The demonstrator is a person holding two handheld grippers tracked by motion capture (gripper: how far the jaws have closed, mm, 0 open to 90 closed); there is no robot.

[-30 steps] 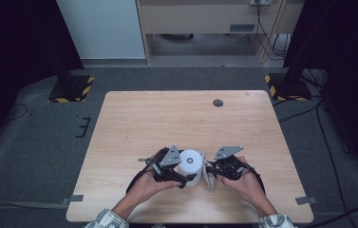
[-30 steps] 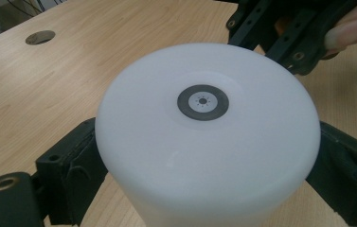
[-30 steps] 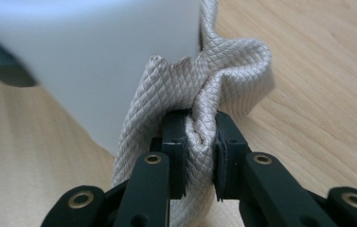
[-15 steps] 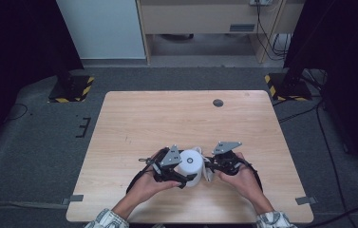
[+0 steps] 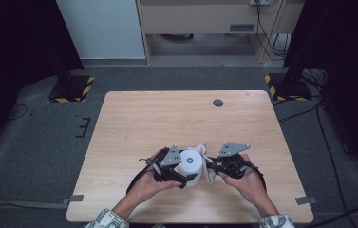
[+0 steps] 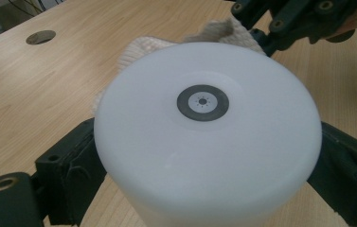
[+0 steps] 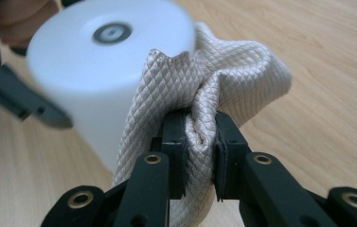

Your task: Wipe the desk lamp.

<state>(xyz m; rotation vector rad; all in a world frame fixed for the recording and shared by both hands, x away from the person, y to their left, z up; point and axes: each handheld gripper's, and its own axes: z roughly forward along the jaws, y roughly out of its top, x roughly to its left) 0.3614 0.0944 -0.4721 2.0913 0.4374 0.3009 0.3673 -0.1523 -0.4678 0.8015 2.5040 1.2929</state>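
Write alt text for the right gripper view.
The right gripper pinches a bunched beige quilted cloth between its black jaws, against the side of a white cylinder. The left gripper grips the cylinder above a wooden table.

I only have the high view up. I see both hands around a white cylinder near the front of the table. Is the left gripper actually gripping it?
Observer: Yes. In the left gripper view the left gripper has one jaw pressed on each side of the white cylinder.
Operator: And the pale stuff by the right hand?
Observer: It's a quilted beige cloth, and the right gripper has a fold of it pinched between its jaws.
Operator: Is the cloth touching the cylinder?
Observer: In the right gripper view the cloth lies up against the cylinder's side wall, below its top face.
Operator: Anything on that top face?
Observer: A small dark ring at its centre, with a pale middle.
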